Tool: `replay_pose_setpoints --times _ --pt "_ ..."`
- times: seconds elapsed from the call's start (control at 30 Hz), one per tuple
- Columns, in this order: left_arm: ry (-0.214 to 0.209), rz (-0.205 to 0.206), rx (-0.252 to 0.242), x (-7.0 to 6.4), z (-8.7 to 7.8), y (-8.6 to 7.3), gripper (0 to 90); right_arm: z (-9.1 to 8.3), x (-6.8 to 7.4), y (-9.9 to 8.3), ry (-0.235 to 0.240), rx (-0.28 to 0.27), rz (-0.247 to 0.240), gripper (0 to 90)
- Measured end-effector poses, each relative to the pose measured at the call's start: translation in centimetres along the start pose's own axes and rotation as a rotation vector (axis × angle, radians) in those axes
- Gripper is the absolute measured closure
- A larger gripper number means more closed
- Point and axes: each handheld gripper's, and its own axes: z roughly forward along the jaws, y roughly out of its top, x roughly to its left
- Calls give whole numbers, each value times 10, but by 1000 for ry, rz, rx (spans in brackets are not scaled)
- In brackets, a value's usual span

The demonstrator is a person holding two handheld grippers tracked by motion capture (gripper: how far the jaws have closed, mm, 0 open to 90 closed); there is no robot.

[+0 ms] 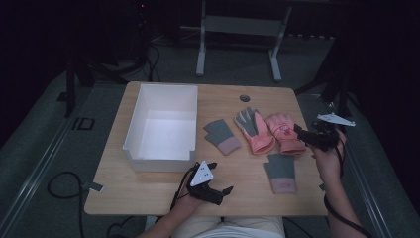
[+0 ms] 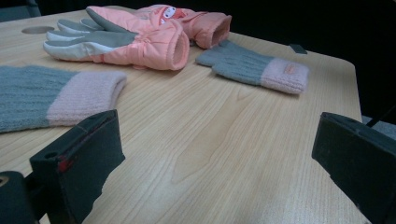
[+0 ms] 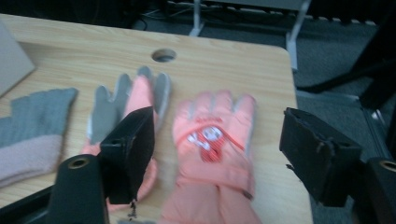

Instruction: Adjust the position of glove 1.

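Four gloves are laid out on the table (image 1: 148, 198), and a white box (image 1: 163, 126) is set at about 9 o'clock from them, most likely so the gloves can be dropped in one after another. The box is seen to be empty.

The right gripper (image 1: 317, 136) is held just past the table's 3 o'clock edge, aimed at the pink glove (image 1: 285, 131) with the picture on it. Its jaws are spread wide and nothing is held between them. It seems to be lined up this way so that glove can be picked up first. The left gripper (image 1: 218, 191) is kept low near the 6 o'clock edge, also wide open and empty, as if it is waiting its turn.

From the high view, the whole layout is shown: the second pink glove (image 1: 253, 130) is touching the first, one grey glove (image 1: 222, 136) is near the box, and the other grey glove (image 1: 281, 172) is at 5 o'clock from the pink pair.

In the right gripper view, the little picture on the pink glove (image 3: 212, 135) is seen, though blurred, and the glove sits between the jaws, farther off. In the left gripper view, the open cuffs of the pink gloves and the knit of the grey gloves are shown from the side.
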Motion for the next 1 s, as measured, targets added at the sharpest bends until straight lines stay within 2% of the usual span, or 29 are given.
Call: replay_pose_setpoints --times 0.43,0.47,0.7,0.87,1.0 --pt "-4 2 -1 0 0 0 14 21 47 27 128 -16 -96 363" --pt "-4 2 -1 0 0 0 15 21 47 27 128 -16 -96 363" --pt "-1 13 3 -1 0 0 15 41 76 29 213 24 -150 450" --pt "-4 13 1 -1 0 0 15 54 97 28 286 54 -191 475" --pt "-7 13 0 -1 0 0 15 65 113 26 323 74 -229 487"
